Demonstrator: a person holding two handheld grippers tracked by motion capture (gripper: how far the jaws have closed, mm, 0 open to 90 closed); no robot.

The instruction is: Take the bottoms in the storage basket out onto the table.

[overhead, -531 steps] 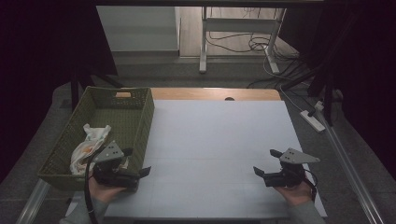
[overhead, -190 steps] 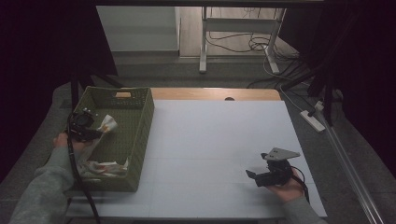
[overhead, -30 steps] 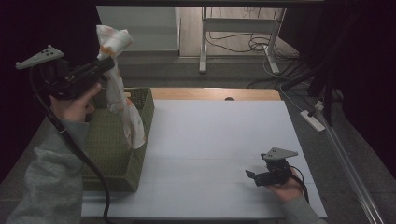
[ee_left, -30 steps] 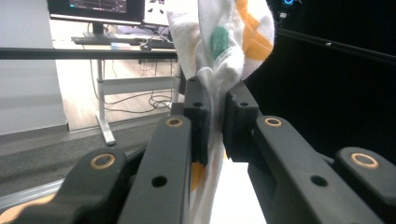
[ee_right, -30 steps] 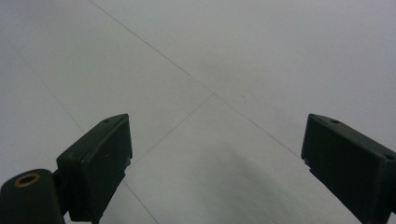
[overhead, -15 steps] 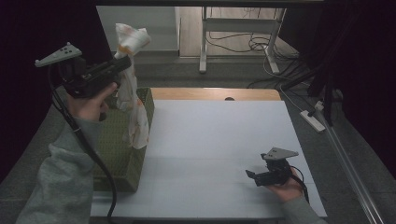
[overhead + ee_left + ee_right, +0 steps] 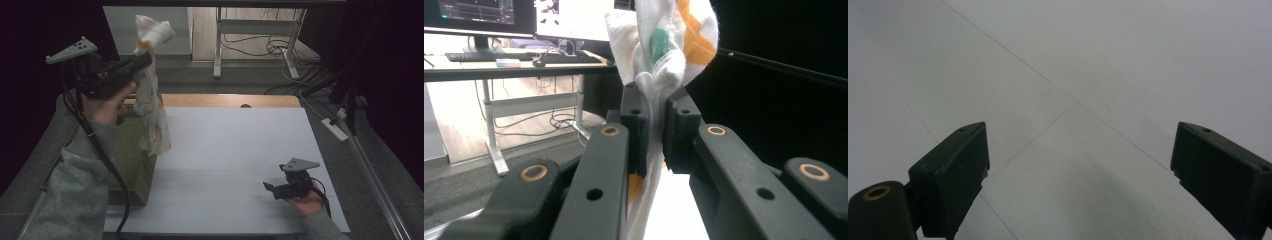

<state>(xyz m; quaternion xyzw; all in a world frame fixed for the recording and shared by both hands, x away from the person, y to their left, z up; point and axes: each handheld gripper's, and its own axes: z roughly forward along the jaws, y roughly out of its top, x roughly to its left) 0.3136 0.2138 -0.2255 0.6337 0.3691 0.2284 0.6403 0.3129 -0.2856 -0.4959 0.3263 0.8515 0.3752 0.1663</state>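
Note:
A white cloth (image 7: 152,85) with orange and green marks hangs in the air above the table's left side. My left gripper (image 7: 146,59) is shut on its upper part, held high over the green basket (image 7: 131,155). In the left gripper view the cloth (image 7: 663,60) bunches above the two black jaws, whose pads (image 7: 636,120) pinch it. The cloth's lower end dangles just above the basket's right rim. My right gripper (image 7: 272,190) rests low on the white table (image 7: 235,145) at the front right, open, with nothing between its fingers (image 7: 953,170).
The green basket stands at the table's left edge, partly behind the person's grey sleeve (image 7: 75,195). A black cable (image 7: 100,150) trails down from the left gripper. A power strip (image 7: 334,129) lies off the table's right side. A desk frame and cables stand behind.
The left gripper has carried the cloth to the right and slightly up, from over the basket's far left toward its right rim. The right gripper has stayed where it was.

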